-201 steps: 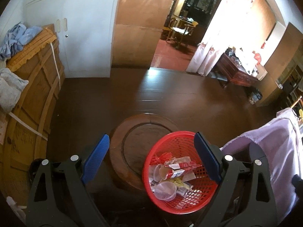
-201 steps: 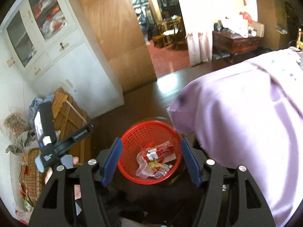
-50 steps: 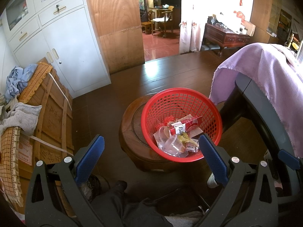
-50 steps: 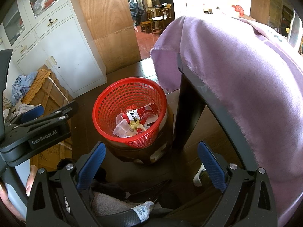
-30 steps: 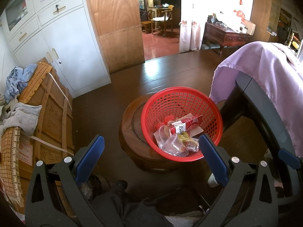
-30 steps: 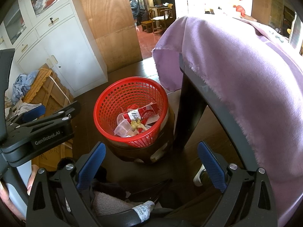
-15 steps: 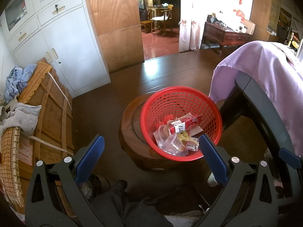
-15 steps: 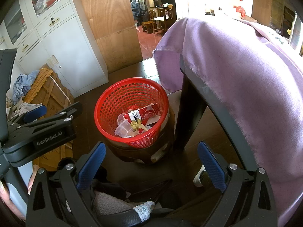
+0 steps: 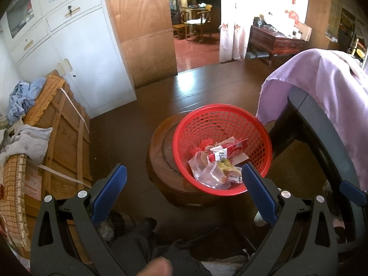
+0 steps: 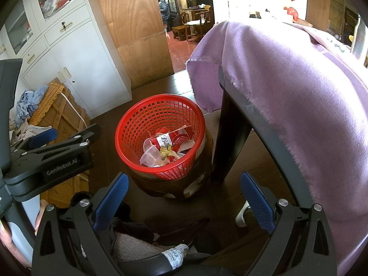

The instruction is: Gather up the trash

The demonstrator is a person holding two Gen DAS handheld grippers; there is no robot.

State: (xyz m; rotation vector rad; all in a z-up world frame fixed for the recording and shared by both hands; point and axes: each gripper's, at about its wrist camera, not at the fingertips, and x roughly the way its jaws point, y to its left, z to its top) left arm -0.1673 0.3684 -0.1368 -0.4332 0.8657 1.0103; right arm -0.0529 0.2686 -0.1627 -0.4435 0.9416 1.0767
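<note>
Ahead of both grippers, a red basket point(image 9: 222, 124) with open lattice walls sits on a round dark wooden stool point(image 9: 161, 161), tipped a little so its mouth faces the cameras. Its bottom holds the trash point(image 9: 218, 163): a red and white printed packet point(image 10: 169, 141), a crumpled clear plastic cup point(image 10: 150, 155), a yellowish scrap and bits of paper and wrapper, all loosely piled. From the left wrist view the left gripper point(image 9: 182, 188) has its blue-padded jaws spread wide with nothing between them; the basket lies just beyond the right-hand jaw, its near rim close to that pad. From the right wrist view the right gripper point(image 10: 182, 194) is likewise wide open and empty, with the basket centred beyond the gap between the jaws. A purple cloth point(image 10: 299, 87) drapes over a dark table to the right of the jaws, its corner hanging near the basket's far rim. A wooden crate point(image 9: 64, 138) stands off to the left
</note>
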